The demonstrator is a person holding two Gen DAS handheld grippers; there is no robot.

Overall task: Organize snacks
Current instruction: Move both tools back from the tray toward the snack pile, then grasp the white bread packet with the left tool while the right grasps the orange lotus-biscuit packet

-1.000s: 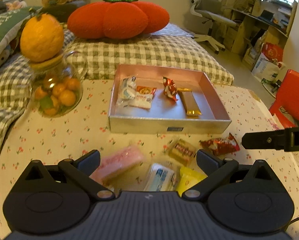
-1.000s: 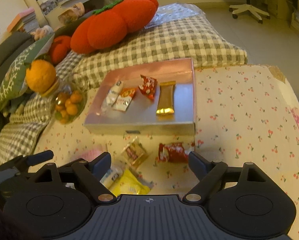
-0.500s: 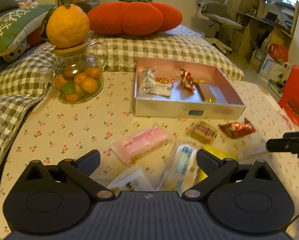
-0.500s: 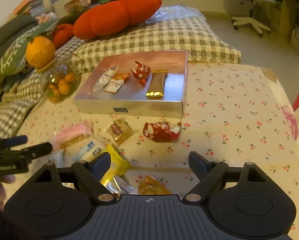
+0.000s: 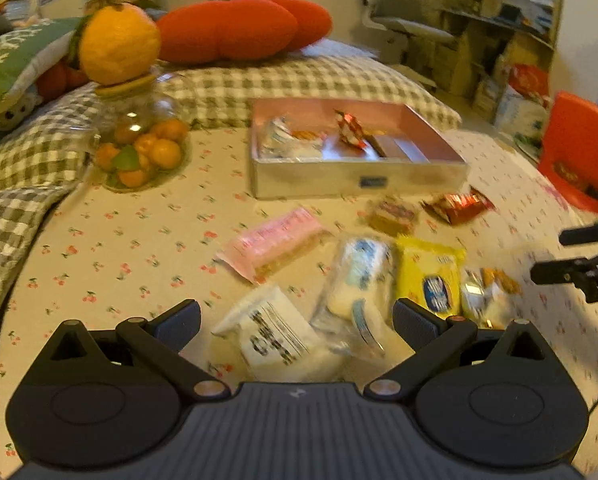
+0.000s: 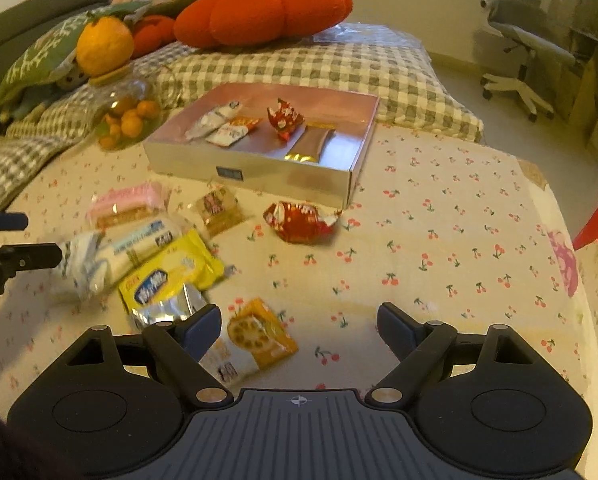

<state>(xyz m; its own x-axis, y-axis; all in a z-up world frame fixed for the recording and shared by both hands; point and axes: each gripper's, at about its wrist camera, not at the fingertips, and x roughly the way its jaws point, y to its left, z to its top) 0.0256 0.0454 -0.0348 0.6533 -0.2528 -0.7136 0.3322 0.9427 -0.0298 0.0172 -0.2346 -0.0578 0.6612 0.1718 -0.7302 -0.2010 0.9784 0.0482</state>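
Observation:
A silver box on the cherry-print cloth holds several snacks. Loose snacks lie in front of it: a pink pack, a white-blue pack, a yellow pack, a red wrapper, a small brown candy, a white labelled pack and an orange cookie pack. My left gripper is open and empty above the white packs. My right gripper is open and empty beside the cookie pack.
A glass jar of small oranges with a big orange on top stands left of the box. Checked cushions and a red pumpkin pillow lie behind. A red chair stands at the right.
Both grippers have pulled back and away from the box, so more loose snacks show in front of them. Both stay open and empty.

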